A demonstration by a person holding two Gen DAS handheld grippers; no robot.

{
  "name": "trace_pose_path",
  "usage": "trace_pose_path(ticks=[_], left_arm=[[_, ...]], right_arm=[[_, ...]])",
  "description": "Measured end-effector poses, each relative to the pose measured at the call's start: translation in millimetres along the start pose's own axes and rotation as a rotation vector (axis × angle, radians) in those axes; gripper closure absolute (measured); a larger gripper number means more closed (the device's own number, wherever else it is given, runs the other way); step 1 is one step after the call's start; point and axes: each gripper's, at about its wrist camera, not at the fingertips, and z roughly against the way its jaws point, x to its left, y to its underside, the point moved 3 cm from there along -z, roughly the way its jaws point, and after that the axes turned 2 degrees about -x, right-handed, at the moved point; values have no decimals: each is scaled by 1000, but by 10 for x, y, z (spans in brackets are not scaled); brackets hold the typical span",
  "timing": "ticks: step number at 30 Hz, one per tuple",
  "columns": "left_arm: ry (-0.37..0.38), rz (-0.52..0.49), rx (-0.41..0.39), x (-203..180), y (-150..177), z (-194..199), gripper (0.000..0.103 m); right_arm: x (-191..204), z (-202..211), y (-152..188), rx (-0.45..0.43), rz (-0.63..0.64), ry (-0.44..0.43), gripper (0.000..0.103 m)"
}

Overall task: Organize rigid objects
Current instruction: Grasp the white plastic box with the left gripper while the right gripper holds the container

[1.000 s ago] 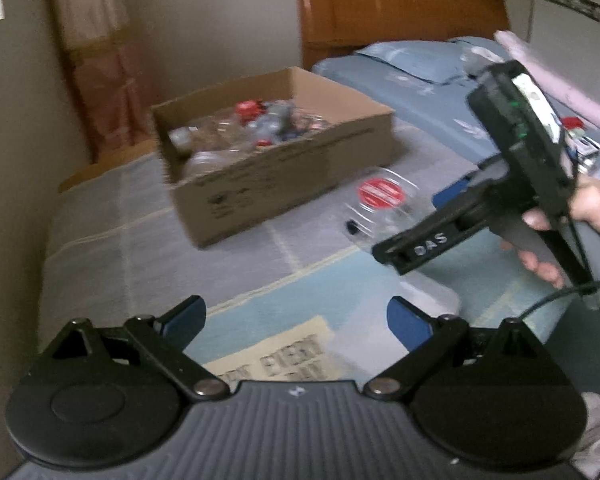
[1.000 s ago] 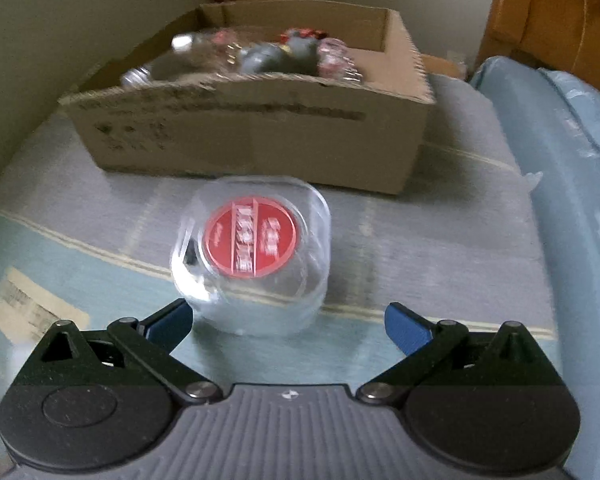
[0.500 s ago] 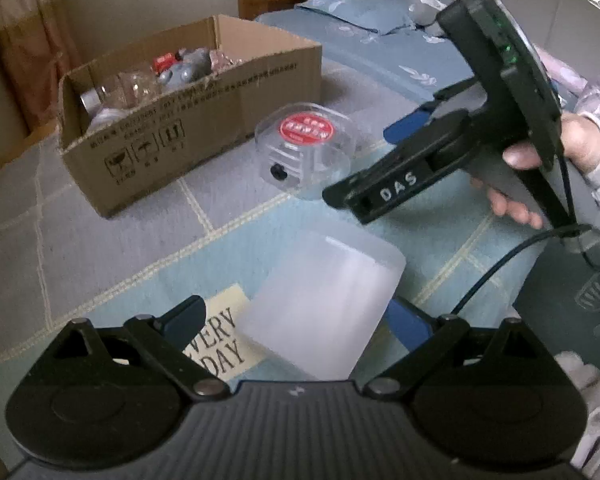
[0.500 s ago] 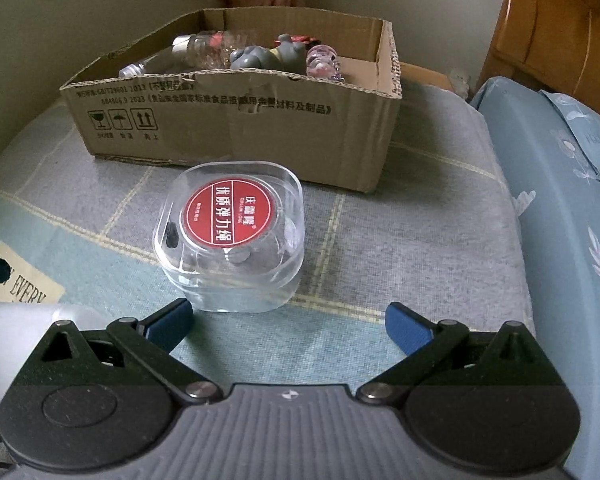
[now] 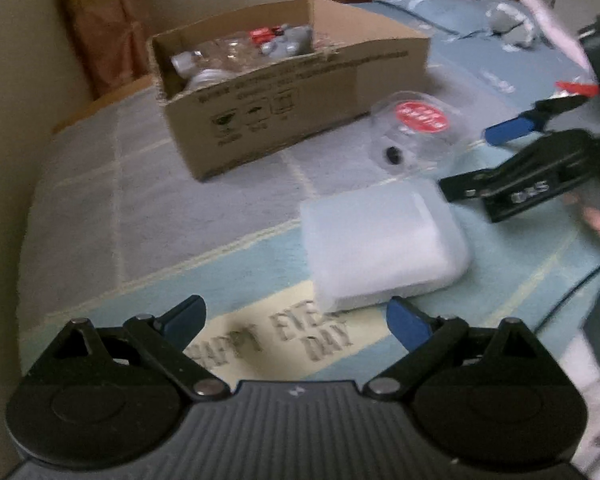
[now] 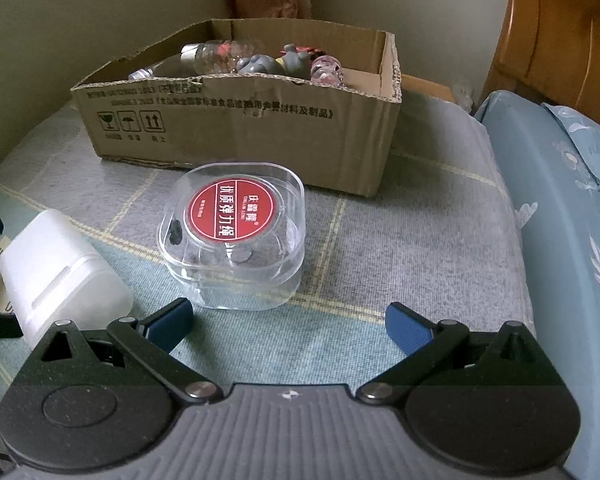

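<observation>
Both claws are held wide apart, nothing gripped. The left claw (image 5: 296, 320) is poised before the white box (image 5: 384, 244), the right claw (image 6: 288, 318) before the clear case (image 6: 236, 236); bare blanket (image 6: 400, 240) is seen around both, the cardboard box (image 6: 244, 128) behind.

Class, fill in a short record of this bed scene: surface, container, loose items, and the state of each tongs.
surface: checked blanket on a bed
container: open cardboard box, already holding bottles and small figures
loose item 1: clear case with red round label, lying in front of the box
loose item 2: frosted white plastic box, lying beside the clear case
left tongs: open, just short of the frosted box, nothing gripped
right tongs: open, aimed at the clear case, nothing gripped
</observation>
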Motion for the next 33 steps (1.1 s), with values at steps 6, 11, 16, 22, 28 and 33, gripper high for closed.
trace_pose_path(ticks=[6,11,16,22,28,33], left_arm=[[63,-34,-19,-283,-35,-16,6],[76,20,-51,-347,-167,-118,6],[75,52,-62,-378,-229,-189,13],[5,103,-72,-165,-219,-211,19],[-93,211,-80,246,-145,-191,19],[-94,284,-96,396,-98,-187,19]], right_arm=[[-3,5,16,-13,4,-4,0],[-10,24,40,-28,16,-14,0],[-29,45,53,-36,22,-19,0],[-40,74,99,-72,26,-19,0],[2,87,105,-71,10,-6,0],[161,54,59,-68,37,-28,0]])
